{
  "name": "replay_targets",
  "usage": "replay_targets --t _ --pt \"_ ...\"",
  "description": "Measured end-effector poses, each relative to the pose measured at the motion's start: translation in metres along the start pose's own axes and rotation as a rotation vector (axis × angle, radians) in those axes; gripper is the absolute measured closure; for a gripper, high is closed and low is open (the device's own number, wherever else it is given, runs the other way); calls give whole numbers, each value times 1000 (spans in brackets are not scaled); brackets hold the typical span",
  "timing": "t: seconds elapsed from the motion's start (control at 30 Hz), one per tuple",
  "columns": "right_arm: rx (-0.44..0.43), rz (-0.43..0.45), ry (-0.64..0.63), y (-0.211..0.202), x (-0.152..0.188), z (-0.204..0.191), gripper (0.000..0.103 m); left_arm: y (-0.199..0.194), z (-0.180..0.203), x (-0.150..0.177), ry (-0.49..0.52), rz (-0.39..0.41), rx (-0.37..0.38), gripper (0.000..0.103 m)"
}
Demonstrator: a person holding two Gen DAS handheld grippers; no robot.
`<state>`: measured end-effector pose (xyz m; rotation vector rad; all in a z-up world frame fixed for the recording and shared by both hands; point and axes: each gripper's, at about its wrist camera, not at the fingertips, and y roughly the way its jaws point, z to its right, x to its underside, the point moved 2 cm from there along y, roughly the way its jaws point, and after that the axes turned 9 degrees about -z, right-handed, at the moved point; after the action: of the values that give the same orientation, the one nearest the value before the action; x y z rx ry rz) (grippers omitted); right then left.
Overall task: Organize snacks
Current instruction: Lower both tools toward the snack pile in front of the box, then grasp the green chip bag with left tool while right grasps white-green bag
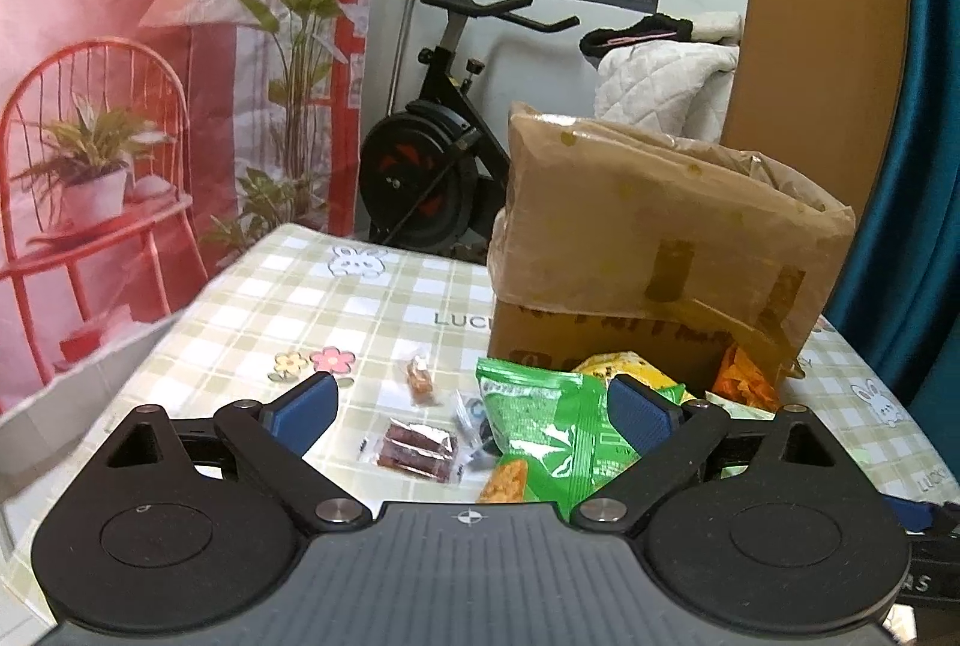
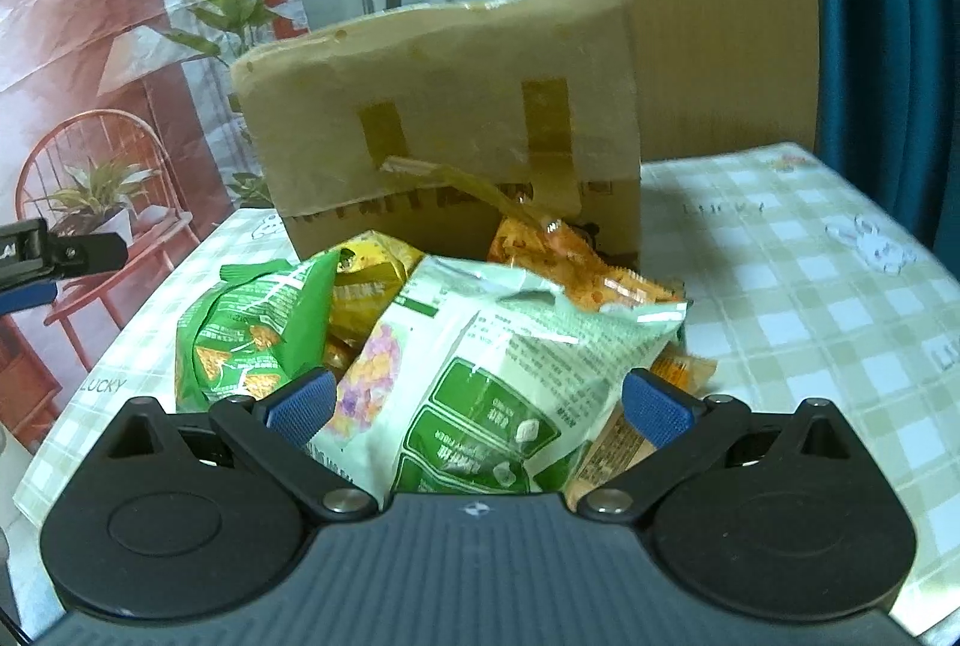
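A cardboard box (image 1: pixel 654 250) with raised taped flaps stands on the checked tablecloth; it also shows in the right wrist view (image 2: pixel 444 118). Snack bags are piled in front of it: a green chip bag (image 1: pixel 546 436), also in the right wrist view (image 2: pixel 252 334), a yellow bag (image 1: pixel 624 367), an orange bag (image 2: pixel 570 262) and a pale green bag (image 2: pixel 492 376). Small wrapped snacks lie left of the pile: a dark red bar (image 1: pixel 414 445) and a small brown candy (image 1: pixel 418 379). My left gripper (image 1: pixel 474 415) is open above the bar and green bag. My right gripper (image 2: pixel 477 406) is open with the pale green bag between its fingers.
The table (image 1: pixel 288 304) ends at the left and far sides. An exercise bike (image 1: pixel 438 154) stands behind it. A printed red backdrop (image 1: pixel 120 106) hangs at the left, and a blue curtain (image 2: pixel 888 16) at the right. The left gripper's edge (image 2: pixel 54 256) shows at the far left.
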<state>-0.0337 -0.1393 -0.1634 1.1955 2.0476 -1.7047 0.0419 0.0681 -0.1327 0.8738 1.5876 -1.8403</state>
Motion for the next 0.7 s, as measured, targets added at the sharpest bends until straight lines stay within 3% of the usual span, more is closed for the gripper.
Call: replay_targets --t 0.4,0.7 --pt "6 -84 107 40 -16 1 0 11 -5 5 4 -42 2 5" --pt "37 -114 39 56 -16 -6 0 42 -4 10 49 -102 80 4"
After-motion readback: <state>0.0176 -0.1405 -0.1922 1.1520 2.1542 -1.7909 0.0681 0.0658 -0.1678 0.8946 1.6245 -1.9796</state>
